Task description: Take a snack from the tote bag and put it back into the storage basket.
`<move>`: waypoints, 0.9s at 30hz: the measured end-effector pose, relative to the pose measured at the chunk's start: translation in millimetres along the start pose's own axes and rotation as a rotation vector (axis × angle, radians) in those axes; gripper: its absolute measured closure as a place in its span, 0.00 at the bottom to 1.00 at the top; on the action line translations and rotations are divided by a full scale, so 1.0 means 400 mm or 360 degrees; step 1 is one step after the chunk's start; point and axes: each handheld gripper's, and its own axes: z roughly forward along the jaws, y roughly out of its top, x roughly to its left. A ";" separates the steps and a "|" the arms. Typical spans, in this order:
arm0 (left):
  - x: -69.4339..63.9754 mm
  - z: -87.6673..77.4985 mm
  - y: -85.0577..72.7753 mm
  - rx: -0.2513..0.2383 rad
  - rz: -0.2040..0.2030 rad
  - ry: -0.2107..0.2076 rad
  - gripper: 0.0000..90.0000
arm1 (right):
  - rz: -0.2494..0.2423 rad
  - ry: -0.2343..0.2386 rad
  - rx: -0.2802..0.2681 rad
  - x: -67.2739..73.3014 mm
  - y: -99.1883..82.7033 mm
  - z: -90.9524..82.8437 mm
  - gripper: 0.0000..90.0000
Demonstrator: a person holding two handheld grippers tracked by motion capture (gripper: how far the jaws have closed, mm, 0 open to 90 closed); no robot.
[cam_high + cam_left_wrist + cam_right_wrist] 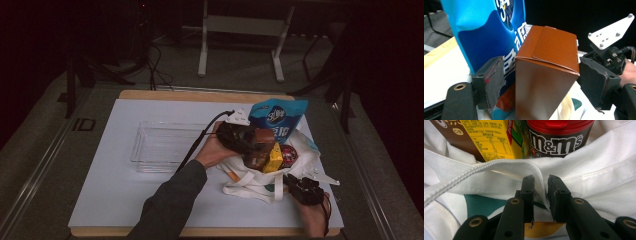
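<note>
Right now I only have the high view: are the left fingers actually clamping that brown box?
Observer: No. The left gripper is open around the brown box; a gap at one finger shows the blue pouch behind.
Operator: And the right?
Observer: The right gripper is shut on a fold of the white bag at its hem.
Operator: What sits behind that hem?
Observer: A red-lidded M&M's tub beside a yellow carton.

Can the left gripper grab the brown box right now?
Probably yes. The brown box stands right between the open jaws of the left gripper, pads not pressing it, with only the blue bag close behind.
</note>
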 end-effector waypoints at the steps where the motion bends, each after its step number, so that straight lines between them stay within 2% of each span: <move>1: 0.000 0.003 0.000 -0.0006 0.0004 -0.0008 0.27 | -0.0001 0.0001 -0.0001 0.000 0.000 0.000 0.83; 4: -0.001 0.015 0.000 0.0006 -0.0007 -0.0001 0.28 | 0.0003 0.0003 -0.0002 -0.001 0.000 0.000 0.83; 7: -0.001 0.023 -0.004 -0.0030 -0.0049 -0.0013 0.37 | 0.0006 0.0004 0.0000 0.000 0.000 0.000 0.83; 13: -0.009 0.034 -0.005 -0.0068 -0.0076 -0.0011 0.38 | 0.0006 0.0008 -0.0002 -0.002 -0.001 0.000 0.83; 16: -0.015 0.041 -0.013 -0.0118 -0.0098 -0.0002 0.37 | 0.0006 0.0007 -0.0002 -0.002 -0.001 0.000 0.83; 20: -0.014 0.045 -0.027 -0.0218 -0.0178 -0.0033 0.37 | 0.0009 0.0008 -0.0003 -0.002 -0.001 -0.001 0.83; 22: -0.018 0.047 -0.029 -0.0230 -0.0166 -0.0022 0.37 | 0.0010 0.0010 -0.0003 -0.002 -0.001 -0.001 0.83; 27: -0.033 0.048 -0.026 -0.0187 -0.0062 0.0043 0.40 | 0.0012 0.0015 -0.0007 -0.003 -0.002 0.000 0.83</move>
